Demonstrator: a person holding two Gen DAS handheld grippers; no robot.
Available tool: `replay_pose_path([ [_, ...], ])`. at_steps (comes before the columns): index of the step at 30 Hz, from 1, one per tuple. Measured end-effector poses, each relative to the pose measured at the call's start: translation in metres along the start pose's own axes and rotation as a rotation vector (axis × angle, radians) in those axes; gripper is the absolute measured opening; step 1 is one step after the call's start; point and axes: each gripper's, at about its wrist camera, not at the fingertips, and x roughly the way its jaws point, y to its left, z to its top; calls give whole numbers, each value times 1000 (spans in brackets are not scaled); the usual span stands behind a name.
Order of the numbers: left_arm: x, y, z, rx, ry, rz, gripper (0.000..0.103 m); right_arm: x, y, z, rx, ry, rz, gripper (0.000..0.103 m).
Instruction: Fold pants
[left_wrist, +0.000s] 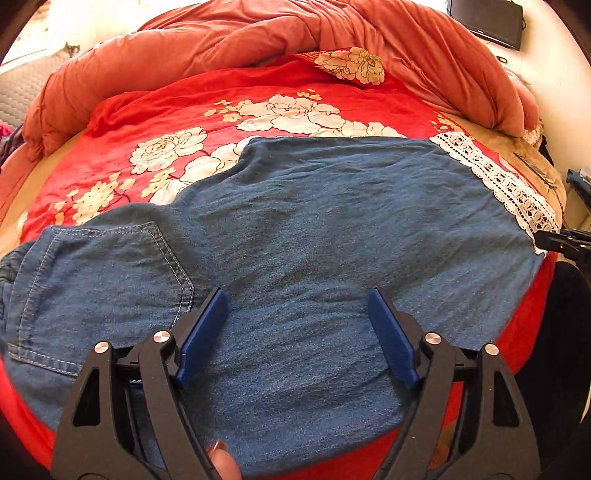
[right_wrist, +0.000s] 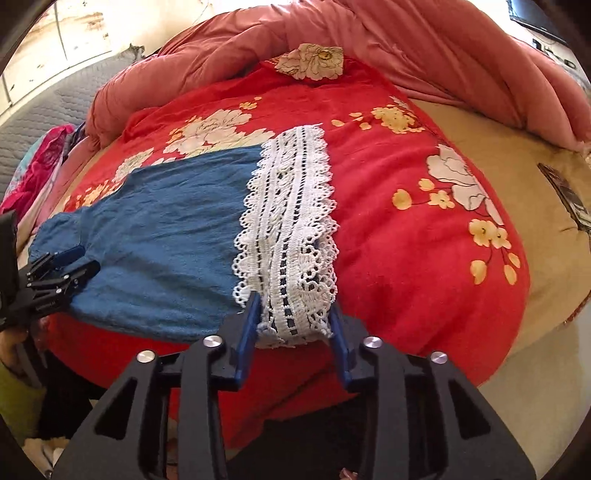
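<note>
The denim pants (left_wrist: 314, 240) lie flat across the bed (right_wrist: 424, 236). The left gripper (left_wrist: 297, 332) hovers spread above the seat; the right gripper (right_wrist: 295, 325), also spread, straddles the lace hem (right_wrist: 288, 221).

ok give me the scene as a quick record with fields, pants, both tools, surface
garment: blue denim pants with white lace cuff, laid flat, legs stacked
surface: red floral bedspread
left tool: open, fingers astride the denim mid-leg near the back pocket
right tool: open, fingers either side of the lace cuff's near end
behind: bunched pink quilt
fold status: lengthwise fold looks done, crosswise fold not yet done
</note>
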Motion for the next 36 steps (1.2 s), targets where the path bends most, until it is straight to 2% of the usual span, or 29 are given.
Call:
replay_pose_path([
  [3, -3, 0, 0, -13, -13, 6, 72, -6, -5, -3, 31, -13, 7, 47],
  [5, -8, -2, 1, -21, -8, 5, 72, -13, -11, -6, 60, -36, 4, 57],
  [9, -21, -10, 5, -17, -7, -21, 73, -26, -14, -5, 76, -84, 4, 63],
  [11, -27, -17, 8, -11, -10, -28, 76, -34, -13, -3, 74, -116, 2, 76],
  [12, -30, -22, 12, -2, -11, -33, 77, -40, -13, -1, 79, -140, 3, 79],
  [20, -41, -63, 44, 86, -53, -69, 84, -66, 0, 3, 78, -256, 48, 93],
  [27, -26, -99, 80, 181, -61, -85, 88, -64, 10, 5, 81, -259, 61, 95],
  [30, -18, -109, 93, 210, -53, -88, 89, -59, 12, 6, 86, -253, 30, 95],
  [36, -5, -123, 117, 248, -40, -119, 90, -51, -6, 4, 190, -245, 9, 95],
])
